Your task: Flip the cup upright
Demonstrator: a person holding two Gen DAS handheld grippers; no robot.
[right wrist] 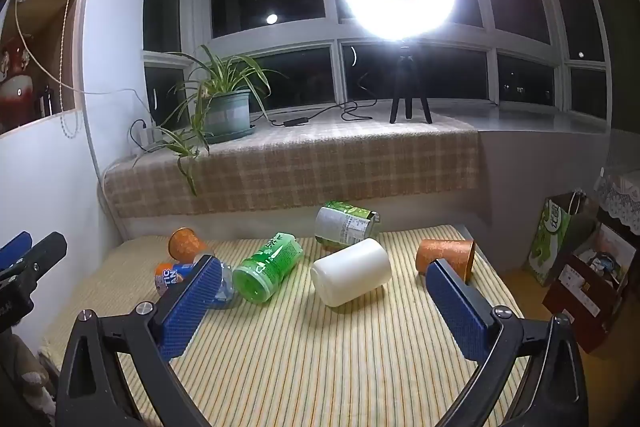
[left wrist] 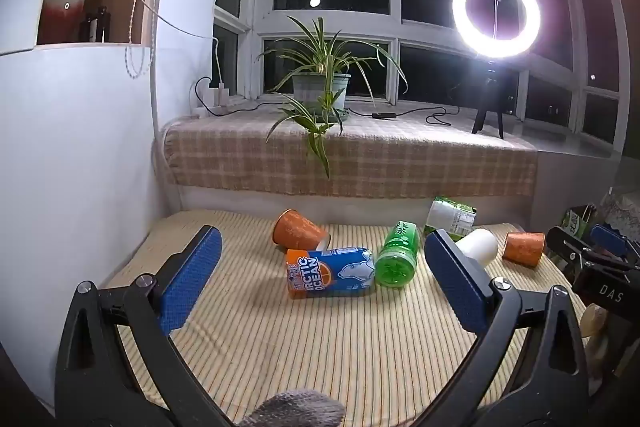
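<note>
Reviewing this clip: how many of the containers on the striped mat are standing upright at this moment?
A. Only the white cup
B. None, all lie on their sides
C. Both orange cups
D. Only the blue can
B: the white cup, both orange cups, the blue can, the green bottle and the green-labelled can all lie tipped over on the striped mat.

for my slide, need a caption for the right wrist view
Open right gripper above a striped mat, facing a toppled white cup.
</note>
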